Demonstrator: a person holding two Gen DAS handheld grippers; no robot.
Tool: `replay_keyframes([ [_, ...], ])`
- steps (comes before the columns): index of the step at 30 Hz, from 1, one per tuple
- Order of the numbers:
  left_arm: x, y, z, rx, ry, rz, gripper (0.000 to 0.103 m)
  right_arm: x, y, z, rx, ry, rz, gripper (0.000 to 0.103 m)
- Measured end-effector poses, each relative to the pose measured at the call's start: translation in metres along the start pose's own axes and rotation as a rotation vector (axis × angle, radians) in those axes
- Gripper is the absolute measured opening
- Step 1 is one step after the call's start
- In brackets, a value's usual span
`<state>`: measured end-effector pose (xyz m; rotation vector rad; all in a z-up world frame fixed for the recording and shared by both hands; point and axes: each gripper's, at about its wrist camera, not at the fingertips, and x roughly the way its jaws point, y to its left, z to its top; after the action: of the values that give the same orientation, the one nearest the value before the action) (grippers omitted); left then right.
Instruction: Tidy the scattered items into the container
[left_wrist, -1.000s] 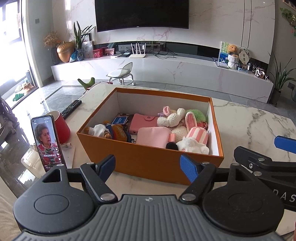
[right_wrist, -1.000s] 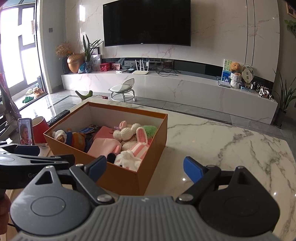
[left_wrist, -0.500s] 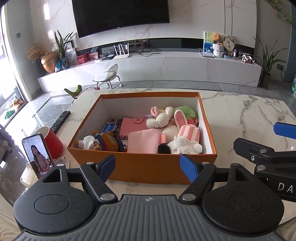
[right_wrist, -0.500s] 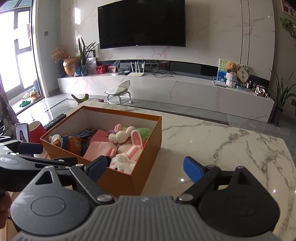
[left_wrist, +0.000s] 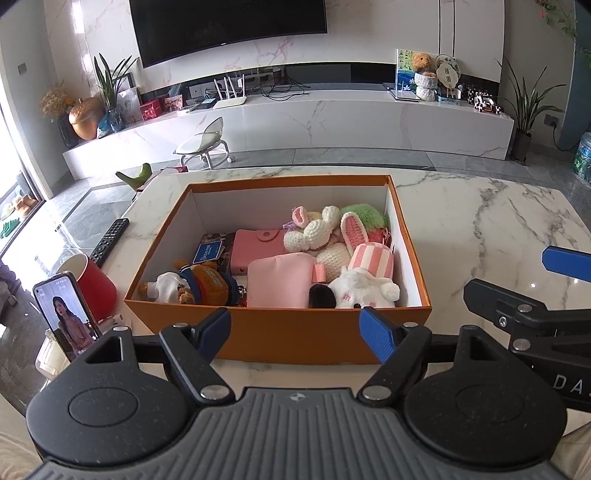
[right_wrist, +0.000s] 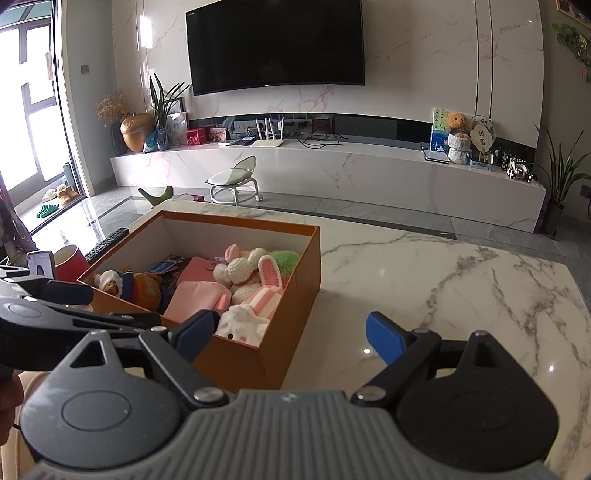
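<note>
Left wrist view: the left gripper (left_wrist: 295, 328) has its fingers (left_wrist: 376, 338) spread wide and empty, having swung over the past second to face the orange box (left_wrist: 280, 339) squarely. The right gripper (right_wrist: 286, 332) is likewise wide and empty. Soft toys (left_wrist: 354, 258) lie inside the box; tidying looks finished. To the right the counter (right_wrist: 443, 280) is bare marble, while a phone (left_wrist: 66, 317) and red cup (left_wrist: 96, 284) crowd the box's left side.
</note>
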<state>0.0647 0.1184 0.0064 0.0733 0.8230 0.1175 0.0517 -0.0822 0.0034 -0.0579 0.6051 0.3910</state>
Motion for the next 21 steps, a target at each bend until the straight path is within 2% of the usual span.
replay_keyframes([
  [21, -0.0077, 0.0011, -0.0053, -0.017, -0.009, -0.003, 0.088, -0.0014, -0.0018, -0.0018, 0.014, 0.007, 0.006, 0.091],
])
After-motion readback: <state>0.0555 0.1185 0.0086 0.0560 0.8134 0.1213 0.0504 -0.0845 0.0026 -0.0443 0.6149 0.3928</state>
